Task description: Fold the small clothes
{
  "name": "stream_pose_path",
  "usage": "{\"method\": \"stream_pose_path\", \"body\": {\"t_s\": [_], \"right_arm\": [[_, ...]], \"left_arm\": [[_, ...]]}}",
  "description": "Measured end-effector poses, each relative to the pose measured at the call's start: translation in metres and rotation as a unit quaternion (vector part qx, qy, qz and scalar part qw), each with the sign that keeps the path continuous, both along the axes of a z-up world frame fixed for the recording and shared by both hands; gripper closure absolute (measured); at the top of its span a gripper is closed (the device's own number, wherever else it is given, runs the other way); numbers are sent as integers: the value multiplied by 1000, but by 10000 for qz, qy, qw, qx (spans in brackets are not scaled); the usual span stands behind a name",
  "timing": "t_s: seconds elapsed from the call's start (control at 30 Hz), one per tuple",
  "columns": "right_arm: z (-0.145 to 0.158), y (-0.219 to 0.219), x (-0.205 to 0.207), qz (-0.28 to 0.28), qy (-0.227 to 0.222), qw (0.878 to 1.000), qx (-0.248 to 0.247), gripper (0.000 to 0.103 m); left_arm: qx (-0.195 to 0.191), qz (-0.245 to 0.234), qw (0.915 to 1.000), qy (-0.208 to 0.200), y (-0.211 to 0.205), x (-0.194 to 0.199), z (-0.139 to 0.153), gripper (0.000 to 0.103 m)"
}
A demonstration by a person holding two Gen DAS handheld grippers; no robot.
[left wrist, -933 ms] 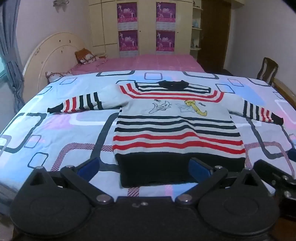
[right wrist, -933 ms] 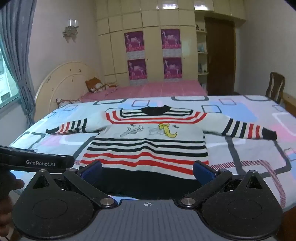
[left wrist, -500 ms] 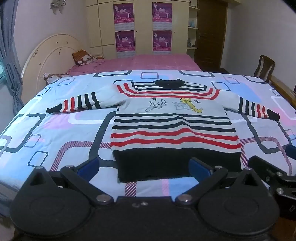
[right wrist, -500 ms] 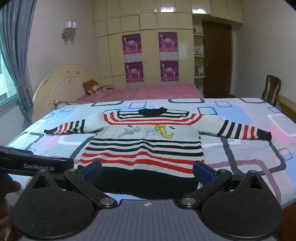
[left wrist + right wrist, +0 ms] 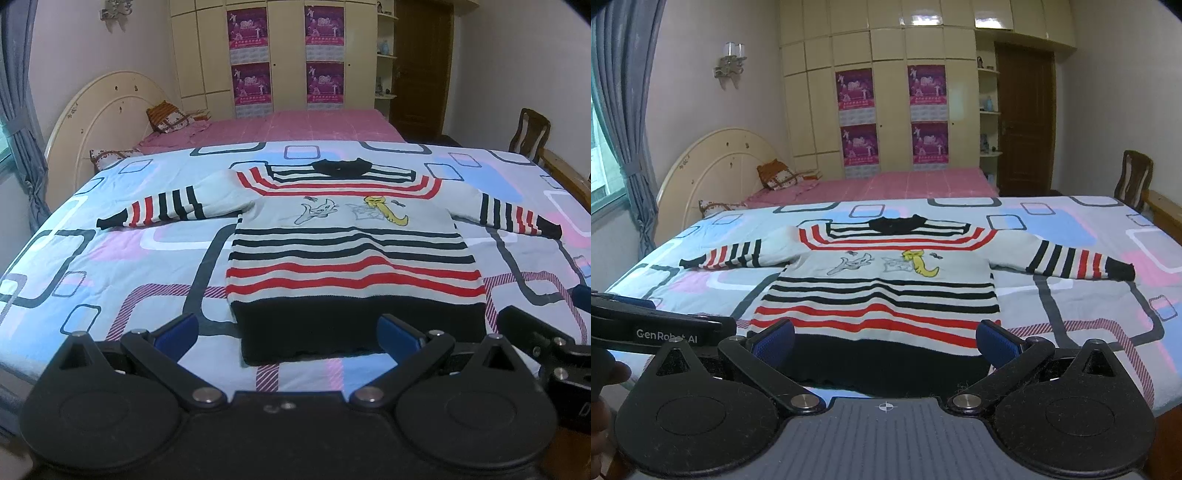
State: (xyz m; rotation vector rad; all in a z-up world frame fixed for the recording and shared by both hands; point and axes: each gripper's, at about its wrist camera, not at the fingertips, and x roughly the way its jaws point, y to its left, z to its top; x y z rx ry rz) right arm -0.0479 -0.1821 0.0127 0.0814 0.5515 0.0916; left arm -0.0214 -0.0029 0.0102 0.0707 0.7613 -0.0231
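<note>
Dim, even indoor light with a bluish cast — glare glints on the cabinet tops point(image 5: 923, 20) at upper centre. Fisheye bending curves the edges, corners vignette black, and focus stays sharp.

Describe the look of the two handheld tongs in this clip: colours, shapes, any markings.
Both are black. The left tongs and right tongs each have two round disc housings with triangular cut-outs, angled link bars with silver pivot pins, and blue finger pads. The right unit's base is ribbed grey with a small crosshair mark. The left unit's side, seen from the right wrist camera, carries white "GenRobot.AI" lettering. No cables or sleeves show.
</note>
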Motion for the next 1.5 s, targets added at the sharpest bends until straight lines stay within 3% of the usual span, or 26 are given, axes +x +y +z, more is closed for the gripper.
{"method": "stream_pose_path", "body": {"t_s": [1.5], "right_arm": [[-1, -3, 5, -31, 65, 10000, 39, 0]], "left_arm": [[40, -20, 9999, 115, -5, 9, -4, 0]]}}
